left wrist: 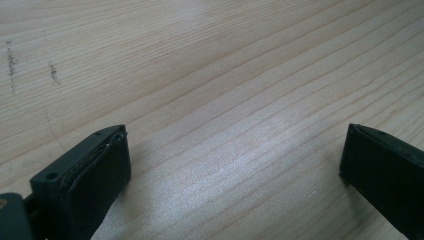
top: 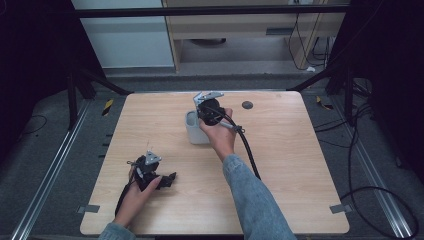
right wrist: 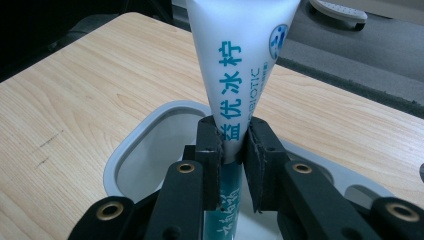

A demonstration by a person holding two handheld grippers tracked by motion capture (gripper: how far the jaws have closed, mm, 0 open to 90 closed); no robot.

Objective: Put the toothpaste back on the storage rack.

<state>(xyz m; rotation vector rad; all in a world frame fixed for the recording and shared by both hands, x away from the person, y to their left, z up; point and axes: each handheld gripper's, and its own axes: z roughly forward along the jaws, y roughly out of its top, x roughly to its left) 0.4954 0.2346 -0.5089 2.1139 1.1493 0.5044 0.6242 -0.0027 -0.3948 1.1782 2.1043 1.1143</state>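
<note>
White tube (right wrist: 240, 65) with teal Chinese characters and partial "BIOTIC" lettering, plus a round blue logo near its wide end. It tapers from a broad flat end at the top of the right gripper view to a narrow section low down, where it turns teal. It stands roughly upright, narrow end down inside the container, pinched at the narrow part by the right gripper (right wrist: 233, 145).

Container (top: 192, 131): pale grey-white, rounded-rectangular cup with a thick rim, open top, upright on the wooden table, slightly left of centre, toward the far side. Interior looks white; contents below the tube can't be made out.
</note>
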